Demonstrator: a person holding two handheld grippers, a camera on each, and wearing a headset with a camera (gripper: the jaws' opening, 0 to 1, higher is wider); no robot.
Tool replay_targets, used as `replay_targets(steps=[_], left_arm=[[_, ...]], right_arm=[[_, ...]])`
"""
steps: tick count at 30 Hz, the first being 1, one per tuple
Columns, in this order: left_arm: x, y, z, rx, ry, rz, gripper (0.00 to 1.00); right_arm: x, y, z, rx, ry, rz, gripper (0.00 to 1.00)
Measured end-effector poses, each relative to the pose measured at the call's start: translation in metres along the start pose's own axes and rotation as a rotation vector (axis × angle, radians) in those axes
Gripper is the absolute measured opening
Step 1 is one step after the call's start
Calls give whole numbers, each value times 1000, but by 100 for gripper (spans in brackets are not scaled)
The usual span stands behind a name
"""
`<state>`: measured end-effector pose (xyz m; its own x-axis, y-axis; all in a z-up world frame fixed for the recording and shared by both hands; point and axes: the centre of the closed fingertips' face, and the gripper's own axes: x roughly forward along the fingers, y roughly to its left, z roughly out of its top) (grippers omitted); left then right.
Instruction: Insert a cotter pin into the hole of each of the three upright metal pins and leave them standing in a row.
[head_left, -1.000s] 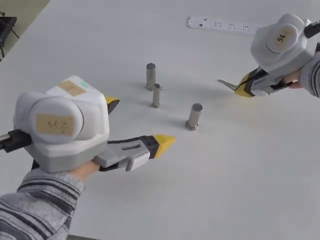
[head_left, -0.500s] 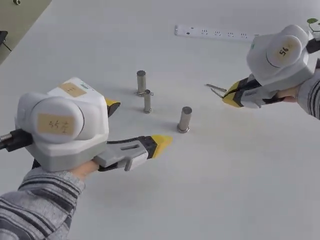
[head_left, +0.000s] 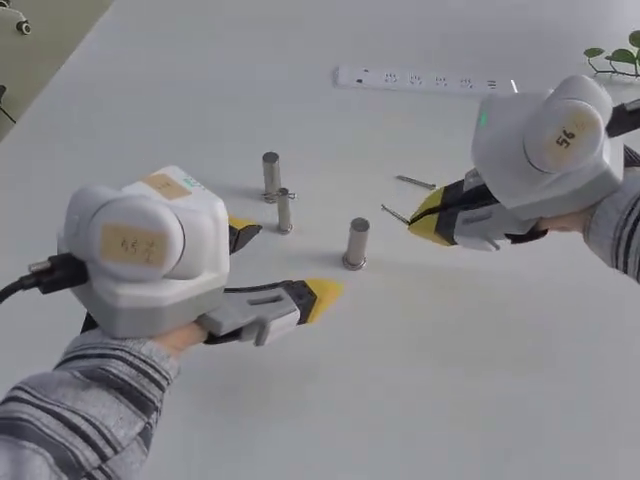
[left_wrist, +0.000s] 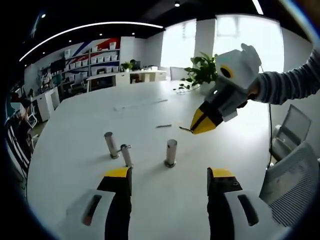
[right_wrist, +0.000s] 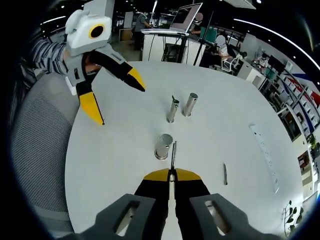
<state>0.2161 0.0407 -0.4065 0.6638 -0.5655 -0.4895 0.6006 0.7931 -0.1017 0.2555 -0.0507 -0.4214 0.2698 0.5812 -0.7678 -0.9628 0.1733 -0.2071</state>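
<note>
Nearby we see a power strip (head_left: 425, 78) and a loose cotter pin (head_left: 415, 182); our left tool (head_left: 290, 261) gapes, right tool (head_left: 415, 218) pinches a second cotter pin (head_left: 393, 213); plant (head_left: 612, 55) cut off.

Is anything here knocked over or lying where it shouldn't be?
Nothing is knocked over: all three metal pins stand upright, though the nearest one stands further from the other two. One cotter pin lies loose on the table just beyond the right gripper, whose fingers pinch another.
</note>
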Motion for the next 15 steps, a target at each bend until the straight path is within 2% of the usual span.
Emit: replay_targets(steps=[8,12,15], left_arm=[[3,-15,4,-91,-13,-73,45],[4,-19,4,-124,-11,-89,42],[5,-22,4,-177,-13,-108,39]], right_arm=[[-2,27,6,-109,-23,34,0],[-2,37,14,-155,-51,45,0],[-2,42,19,-198,-70,53,0]])
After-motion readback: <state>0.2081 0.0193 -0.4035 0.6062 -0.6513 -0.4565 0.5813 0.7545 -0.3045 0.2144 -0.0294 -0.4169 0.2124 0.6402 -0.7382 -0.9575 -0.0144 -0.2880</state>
